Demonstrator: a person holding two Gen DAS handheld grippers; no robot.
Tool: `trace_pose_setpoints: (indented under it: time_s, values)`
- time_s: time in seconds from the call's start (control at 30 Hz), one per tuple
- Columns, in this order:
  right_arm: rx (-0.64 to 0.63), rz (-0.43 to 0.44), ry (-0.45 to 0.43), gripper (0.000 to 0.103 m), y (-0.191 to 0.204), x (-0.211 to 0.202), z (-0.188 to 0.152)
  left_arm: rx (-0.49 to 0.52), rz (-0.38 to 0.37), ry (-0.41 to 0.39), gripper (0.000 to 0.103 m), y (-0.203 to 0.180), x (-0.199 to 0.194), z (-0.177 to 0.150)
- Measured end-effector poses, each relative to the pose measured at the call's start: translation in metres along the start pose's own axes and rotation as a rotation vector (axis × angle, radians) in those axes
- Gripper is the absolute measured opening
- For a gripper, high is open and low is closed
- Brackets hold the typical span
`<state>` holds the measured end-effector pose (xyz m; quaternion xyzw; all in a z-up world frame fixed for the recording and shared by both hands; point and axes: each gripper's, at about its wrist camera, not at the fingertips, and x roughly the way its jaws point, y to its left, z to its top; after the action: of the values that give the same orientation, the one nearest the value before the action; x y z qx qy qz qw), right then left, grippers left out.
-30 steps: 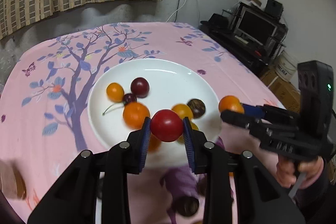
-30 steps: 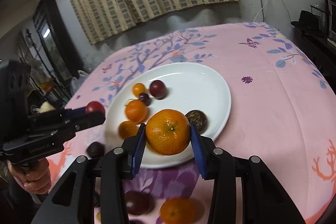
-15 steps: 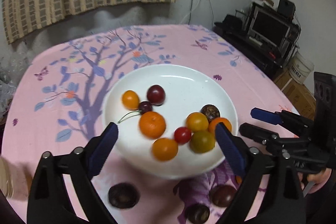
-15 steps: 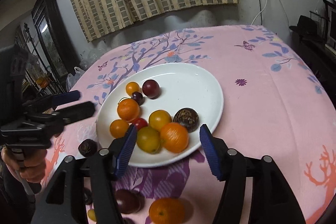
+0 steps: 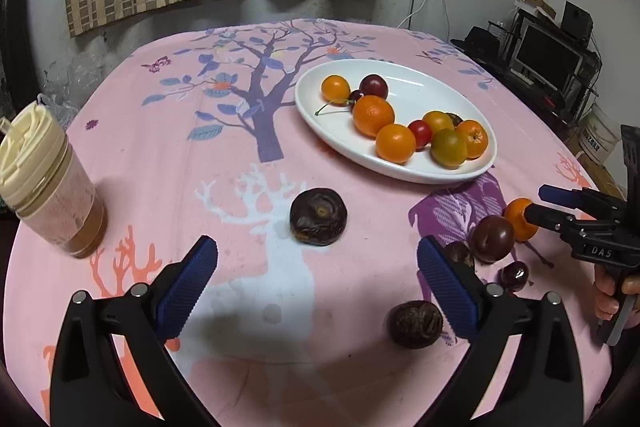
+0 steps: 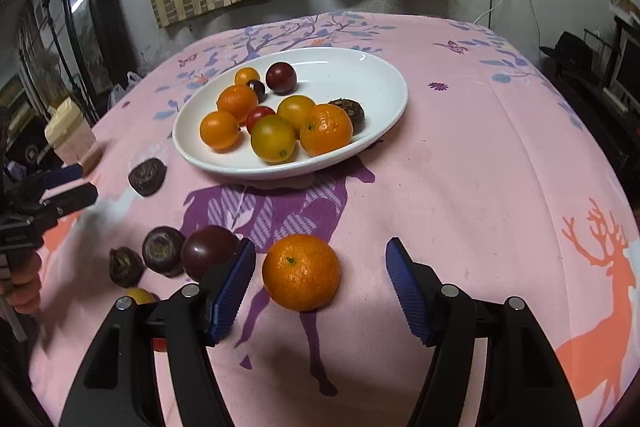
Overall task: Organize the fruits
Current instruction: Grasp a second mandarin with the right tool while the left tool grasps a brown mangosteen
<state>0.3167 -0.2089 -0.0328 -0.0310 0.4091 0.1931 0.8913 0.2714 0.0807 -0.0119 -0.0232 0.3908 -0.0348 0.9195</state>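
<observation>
The left hand-held gripper (image 5: 318,287) had just been opening and stood wide, nothing between its jaws, over the table (image 5: 168,155) near a dark fruit (image 5: 318,215). The right hand-held gripper (image 6: 320,287) had just been opening too, an orange (image 6: 301,271) lying loose between its jaws. The plate (image 6: 372,83) of fruits sat farther back.

**Black handheld grippers with blue ribbed pads**

The left gripper (image 5: 318,291) is matte black plastic with blue ribbed finger pads (image 5: 188,287) and silver screw heads at the knuckles. The right gripper (image 6: 320,291) is built alike; its side bears raised "DAS" lettering, above a pale handle in a hand (image 5: 614,293).
</observation>
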Motion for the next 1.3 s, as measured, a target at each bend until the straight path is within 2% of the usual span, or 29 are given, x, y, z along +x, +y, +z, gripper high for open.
trace_pose_setpoints:
  time_s: [0.13,0.57,0.6,0.73,0.83,0.97,1.0,1.03,1.1,1.2,1.23,1.3]
  values:
    - [-0.040,-0.006,0.017,0.068,0.006,0.003,-0.002,-0.039,-0.015,0.003,0.098,0.005,-0.001,0.000]
    - [-0.108,-0.038,0.060,0.065,0.018,0.014,-0.009,-0.011,-0.012,-0.019,0.098,0.001,-0.010,0.000]
    - [-0.109,-0.039,0.062,0.063,0.018,0.015,-0.009,-0.012,-0.014,-0.019,0.098,0.002,-0.011,0.000]
    - [-0.109,-0.015,0.076,0.045,0.018,0.019,-0.009,-0.017,-0.027,-0.017,0.098,0.002,-0.013,0.001]
    - [-0.105,-0.009,0.072,0.044,0.017,0.018,-0.009,0.015,-0.055,-0.016,0.098,0.000,-0.015,-0.002]
    - [-0.008,0.046,0.049,0.044,0.003,0.012,-0.004,0.157,-0.147,0.008,0.098,-0.022,-0.016,-0.013]
    - [0.014,0.050,0.043,0.044,-0.001,0.010,-0.003,0.196,-0.158,0.010,0.093,-0.029,-0.016,-0.017]
    - [0.026,0.046,0.039,0.044,-0.004,0.009,-0.002,0.233,-0.172,0.016,0.081,-0.036,-0.016,-0.021]
    - [0.045,0.032,0.037,0.044,-0.008,0.009,-0.001,0.291,-0.199,0.045,0.072,-0.047,-0.012,-0.028]
    - [0.070,0.042,0.045,0.044,-0.012,0.010,0.000,0.322,-0.188,0.070,0.069,-0.055,-0.005,-0.034]
    - [0.075,0.045,0.045,0.044,-0.012,0.010,0.000,0.324,-0.190,0.078,0.062,-0.056,-0.003,-0.035]
    - [0.075,0.045,0.043,0.044,-0.013,0.010,0.000,0.319,-0.206,0.098,0.058,-0.057,0.001,-0.036]
